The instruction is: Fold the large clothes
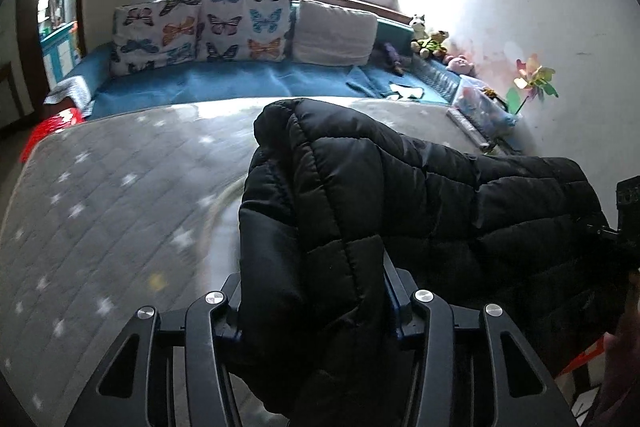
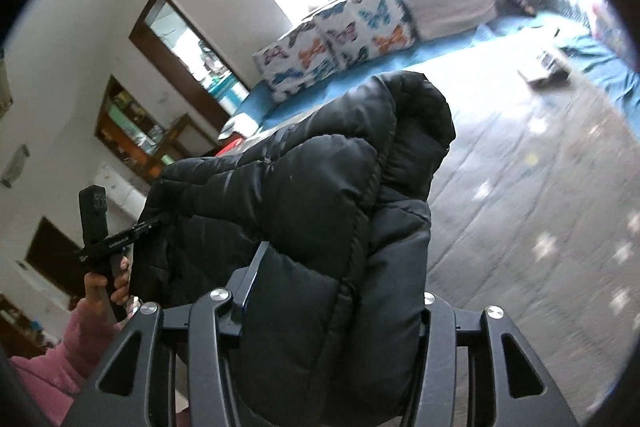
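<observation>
A black quilted puffer jacket (image 1: 400,195) hangs lifted above a grey mat with white stars (image 1: 120,187). My left gripper (image 1: 316,291) is shut on one bunched edge of it, and padded fabric fills the gap between the fingers. In the right wrist view my right gripper (image 2: 336,291) is shut on another thick fold of the jacket (image 2: 320,187). The jacket stretches between the two grippers, with its hood end raised toward the cushions. My left gripper (image 2: 156,219) shows at the left of that view, held by a hand in a pink sleeve (image 2: 60,359).
Beyond the grey mat (image 2: 540,195) lies blue bedding (image 1: 224,83) with butterfly cushions (image 1: 200,31) and a white cushion (image 1: 336,33) under a window. Stuffed toys (image 1: 430,41) and a pinwheel (image 1: 534,81) line the right wall. A red object (image 1: 56,127) sits at the mat's left corner.
</observation>
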Demonstrator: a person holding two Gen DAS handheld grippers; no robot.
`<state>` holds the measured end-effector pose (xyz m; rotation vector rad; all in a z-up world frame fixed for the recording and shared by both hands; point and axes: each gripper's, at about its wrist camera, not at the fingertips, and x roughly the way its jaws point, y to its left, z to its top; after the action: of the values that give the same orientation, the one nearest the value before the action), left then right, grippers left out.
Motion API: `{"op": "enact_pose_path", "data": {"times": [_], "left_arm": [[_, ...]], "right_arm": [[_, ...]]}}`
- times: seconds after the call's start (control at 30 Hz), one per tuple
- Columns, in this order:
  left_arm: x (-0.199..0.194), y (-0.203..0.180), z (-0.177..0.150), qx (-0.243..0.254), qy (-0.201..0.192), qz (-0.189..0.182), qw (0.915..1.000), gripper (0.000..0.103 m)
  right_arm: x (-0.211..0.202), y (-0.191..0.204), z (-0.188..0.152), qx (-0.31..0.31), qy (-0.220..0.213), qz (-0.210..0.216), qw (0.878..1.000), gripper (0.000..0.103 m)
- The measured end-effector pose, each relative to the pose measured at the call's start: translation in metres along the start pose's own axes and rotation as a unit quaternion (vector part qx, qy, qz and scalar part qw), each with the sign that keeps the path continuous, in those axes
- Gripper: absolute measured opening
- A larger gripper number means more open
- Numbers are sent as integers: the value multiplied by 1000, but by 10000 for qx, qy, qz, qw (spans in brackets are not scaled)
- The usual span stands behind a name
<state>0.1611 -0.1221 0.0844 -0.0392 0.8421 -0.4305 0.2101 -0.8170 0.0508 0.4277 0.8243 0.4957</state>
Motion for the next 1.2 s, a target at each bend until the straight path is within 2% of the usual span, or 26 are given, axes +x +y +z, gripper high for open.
{"op": "enact_pose_path", "data": {"times": [0.33,0.67,0.8,0.93,1.1,1.2], "left_arm": [[97,-88,92,81,71,-420,9991,52],[166,-133,139,268,175,-518,9981,52],[186,-139,143,321,236,-452,9982,52],[211,-128,134,317,440,-342,9979,55],[238,-112,113,532,599,160,9967,70],[247,-107,104,594,590,289,9961,77]], "right_arm": [[-17,-40,45,-14,-504,-824,9953,53],[-28,-71,55,148,-731,-1025,9919,53],[-22,-86,55,307,-595,-1005,9927,54],[-7,-114,58,648,-341,-1171,9904,63],[5,-130,53,828,104,-1465,9857,71],[9,-135,53,883,312,-1663,9816,73]]}}
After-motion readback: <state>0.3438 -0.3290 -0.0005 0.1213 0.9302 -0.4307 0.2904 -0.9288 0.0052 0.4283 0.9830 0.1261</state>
